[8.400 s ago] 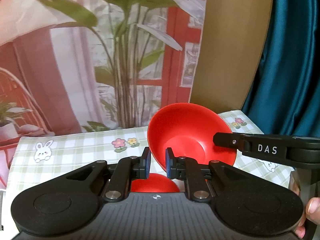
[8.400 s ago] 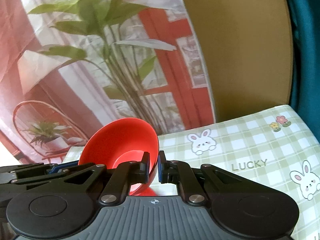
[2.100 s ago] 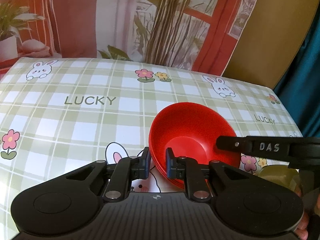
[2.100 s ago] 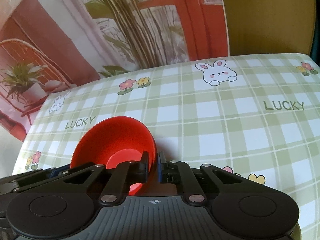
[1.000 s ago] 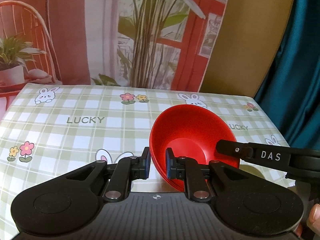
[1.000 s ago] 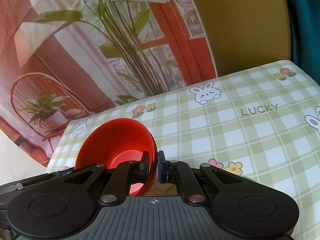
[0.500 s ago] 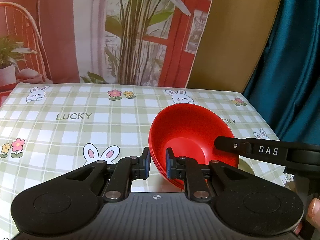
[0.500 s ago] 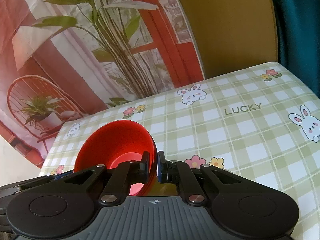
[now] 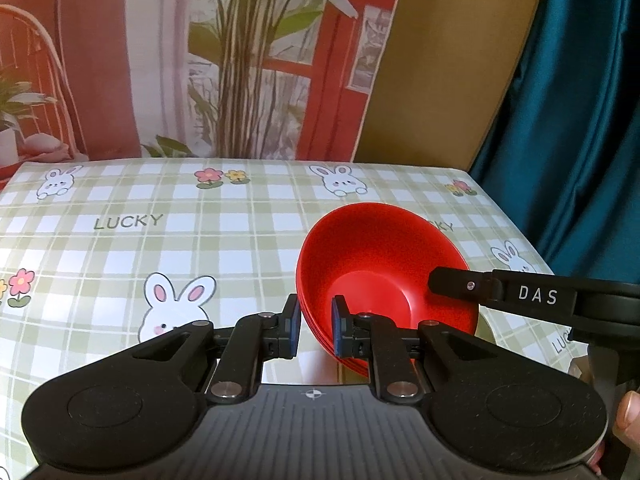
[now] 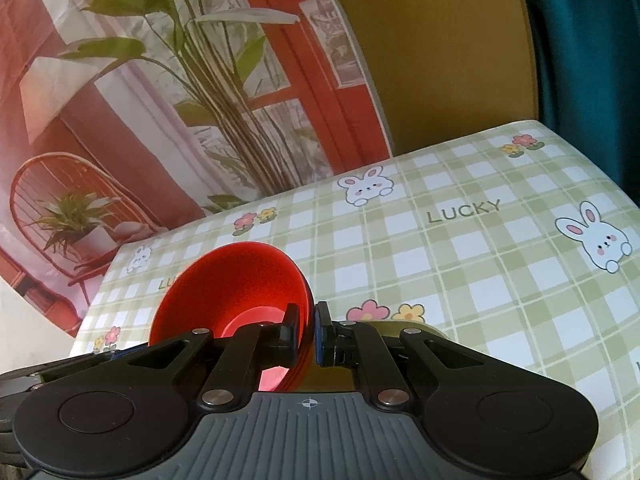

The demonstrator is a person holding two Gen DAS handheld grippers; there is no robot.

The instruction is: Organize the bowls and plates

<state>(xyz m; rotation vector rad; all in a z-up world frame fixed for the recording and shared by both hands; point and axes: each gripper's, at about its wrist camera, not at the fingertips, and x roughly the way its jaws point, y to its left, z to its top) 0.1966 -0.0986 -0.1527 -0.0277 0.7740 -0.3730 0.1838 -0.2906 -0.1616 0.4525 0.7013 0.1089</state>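
A stack of red bowls [image 9: 380, 276] is held tilted above the checked tablecloth [image 9: 180, 240] between both grippers. My left gripper [image 9: 316, 326] is shut on the stack's left rim. My right gripper [image 10: 306, 332] is shut on the opposite rim of the red bowls [image 10: 236, 284], and its black finger [image 9: 480, 286] shows in the left wrist view. An olive-green dish [image 10: 384, 326] peeks out just beyond the right gripper's fingers, mostly hidden.
The table carries a green-and-white cloth with rabbits, flowers and "LUCKY" print. A printed backdrop [image 9: 200, 60] with plants and a red window stands behind it. A teal curtain [image 9: 568, 100] hangs at the right, past the table's right edge.
Both grippers, still holding the red bowls, have shifted a little to the right and lower over the table; the cloth pattern has slid left in both views.
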